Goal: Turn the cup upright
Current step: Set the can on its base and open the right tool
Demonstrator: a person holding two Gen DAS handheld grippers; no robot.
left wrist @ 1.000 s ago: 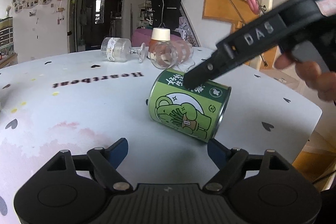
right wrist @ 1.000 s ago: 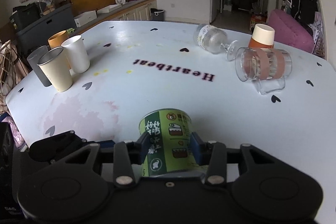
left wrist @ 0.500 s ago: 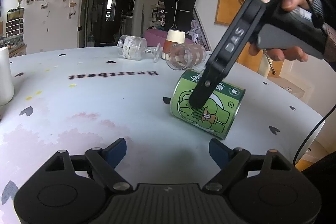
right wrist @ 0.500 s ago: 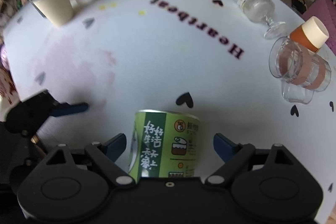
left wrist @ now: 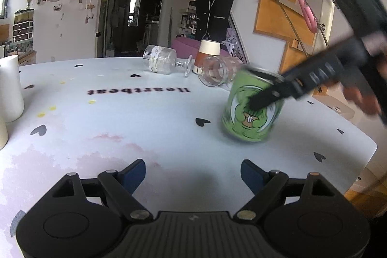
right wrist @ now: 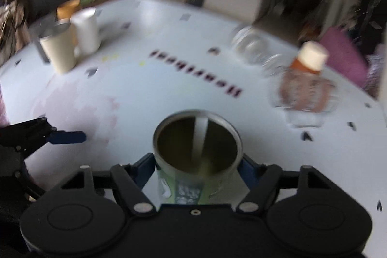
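The green cup [left wrist: 251, 108] with a cartoon print stands nearly upright on the white table [left wrist: 145, 117], open mouth up. My right gripper [right wrist: 197, 167] is shut on the green cup [right wrist: 197, 149], its blue pads against both sides just below the rim; both views of it are blurred by motion. In the left wrist view the right gripper [left wrist: 266, 96] reaches in from the right and crosses the cup's front. My left gripper [left wrist: 193, 172] is open and empty, low over the table's near edge, well short of the cup.
A stemmed glass [left wrist: 160, 59], a clear banded glass [left wrist: 215, 73] and an orange-and-cream paper cup [left wrist: 208, 53] sit at the back of the table. White and cream cups [right wrist: 72, 45] stand at the left. The table's right edge [left wrist: 362, 137] is near the green cup.
The green cup has gone from lying on its side to nearly upright, turned by my right gripper, which closed on it again after being open half a second ago. The left gripper stayed open.
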